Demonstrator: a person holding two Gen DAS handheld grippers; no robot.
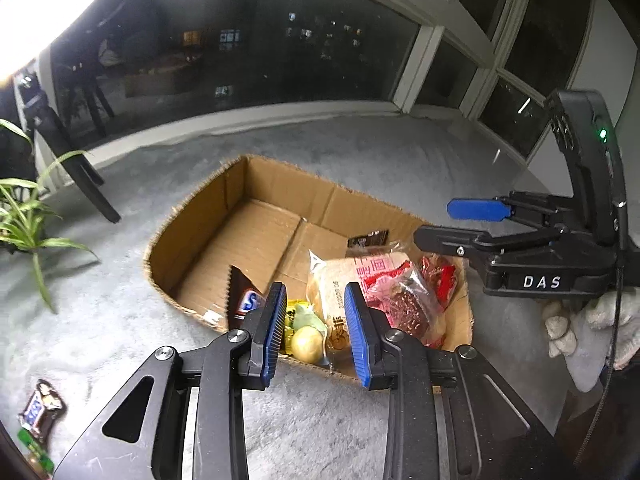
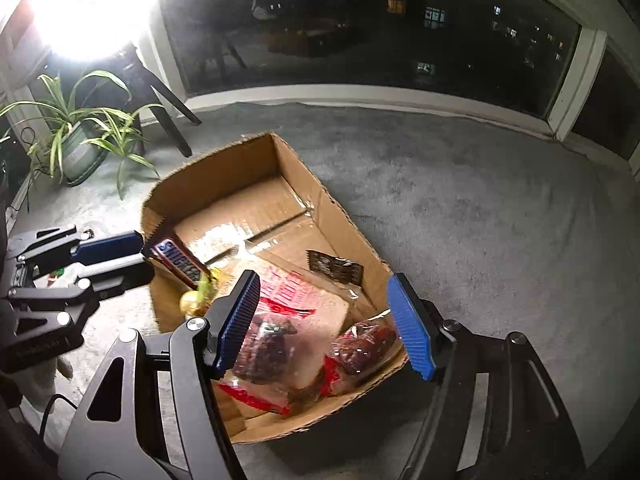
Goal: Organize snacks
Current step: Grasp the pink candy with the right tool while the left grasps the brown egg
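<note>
An open cardboard box [image 1: 208, 216] [image 2: 344, 216] sits on grey carpet. It holds a Snickers bar [image 1: 246, 300] [image 2: 178, 260] leaning on the near-left wall, a yellow-green candy bag [image 1: 306, 330] [image 2: 200, 292], a flat bread pack with red print [image 1: 340, 280] [image 2: 304, 292], clear packs of dark red snacks [image 1: 404, 304] [image 2: 364, 348] and a small dark wrapper [image 1: 368, 238] [image 2: 336, 266]. My left gripper [image 1: 316, 332] [image 2: 132, 256] is open and empty above the box's near-left corner. My right gripper [image 2: 324, 320] [image 1: 448, 222] is open and empty above the box's near-right end.
Two small snack packets [image 1: 38, 408] lie on the carpet at the left. A potted plant [image 2: 80, 136] [image 1: 24, 208] and a dark chair leg [image 1: 86, 184] stand left of the box. Windows run along the back. Open carpet lies right of the box.
</note>
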